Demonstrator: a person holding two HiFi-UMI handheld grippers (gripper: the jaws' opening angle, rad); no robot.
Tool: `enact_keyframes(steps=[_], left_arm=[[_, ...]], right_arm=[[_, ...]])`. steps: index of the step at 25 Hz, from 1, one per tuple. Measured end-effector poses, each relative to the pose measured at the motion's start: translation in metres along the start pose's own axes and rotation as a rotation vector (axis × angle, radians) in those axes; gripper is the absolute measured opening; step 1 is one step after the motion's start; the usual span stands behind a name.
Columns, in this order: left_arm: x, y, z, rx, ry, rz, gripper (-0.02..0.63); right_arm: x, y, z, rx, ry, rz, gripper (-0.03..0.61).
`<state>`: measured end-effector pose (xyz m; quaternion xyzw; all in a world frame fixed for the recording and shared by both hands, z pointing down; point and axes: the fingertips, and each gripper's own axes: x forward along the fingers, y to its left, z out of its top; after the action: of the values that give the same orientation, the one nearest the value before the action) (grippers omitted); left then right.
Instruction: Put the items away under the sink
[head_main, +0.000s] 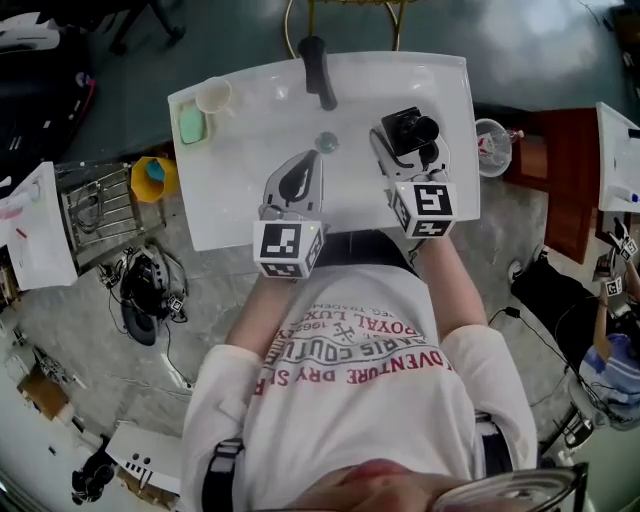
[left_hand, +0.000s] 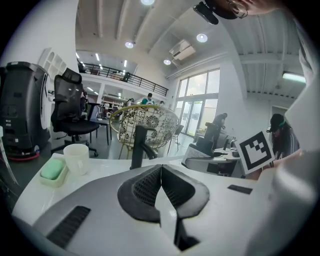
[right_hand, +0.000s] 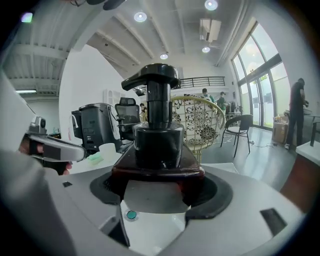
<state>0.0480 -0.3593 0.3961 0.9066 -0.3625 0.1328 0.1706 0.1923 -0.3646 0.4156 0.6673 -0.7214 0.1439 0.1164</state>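
My right gripper (head_main: 408, 138) is shut on a dark brown pump bottle (head_main: 411, 128) with a black pump head and holds it above the right side of the white sink (head_main: 250, 90). In the right gripper view the bottle (right_hand: 158, 134) stands upright between the jaws, its wide shoulder pressed by both pads. My left gripper (head_main: 303, 168) hangs over the middle of the basin, shut with nothing in it; its pads (left_hand: 145, 185) meet in the left gripper view. A black faucet (head_main: 318, 70) rises at the sink's back.
A white cup (head_main: 213, 95) and a green soap in a dish (head_main: 191, 124) sit on the sink's left corner. The drain (head_main: 326, 142) lies between the grippers. A wire rack (head_main: 95, 210) and a yellow container (head_main: 153, 178) stand on the floor left; a reddish cabinet (head_main: 560, 170) right.
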Motion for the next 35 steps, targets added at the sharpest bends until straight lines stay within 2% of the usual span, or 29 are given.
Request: enact_keyframes(steps=[4,8,14,22,26,30,35], left_arm=[[-0.028,-0.021,0.003,0.015,-0.036,0.012,0.023],[-0.065,-0.052,-0.008,0.010,-0.080,0.056,0.023],[-0.153,-0.110,-0.039,-0.029,-0.137,0.117,0.023],[-0.265,-0.155,-0.076,-0.085,-0.181,0.240,0.023],[-0.303,-0.173,-0.098,-0.118,-0.169,0.280,0.023],[-0.326,-0.177,-0.111,-0.117,-0.152,0.304,0.023],[-0.329,-0.160,-0.131,-0.111,-0.138,0.321,0.023]], right_arm=[[-0.041,0.017,0.005,0.001,-0.032,0.031,0.367],[-0.089,0.030,0.000,-0.014,-0.071,0.080,0.367],[-0.192,0.061,-0.029,-0.067,-0.062,0.157,0.367],[-0.300,0.107,-0.067,-0.084,-0.059,0.240,0.367],[-0.333,0.130,-0.081,-0.083,-0.039,0.287,0.367],[-0.351,0.150,-0.094,-0.088,-0.016,0.318,0.367],[-0.339,0.172,-0.118,-0.102,0.007,0.360,0.367]])
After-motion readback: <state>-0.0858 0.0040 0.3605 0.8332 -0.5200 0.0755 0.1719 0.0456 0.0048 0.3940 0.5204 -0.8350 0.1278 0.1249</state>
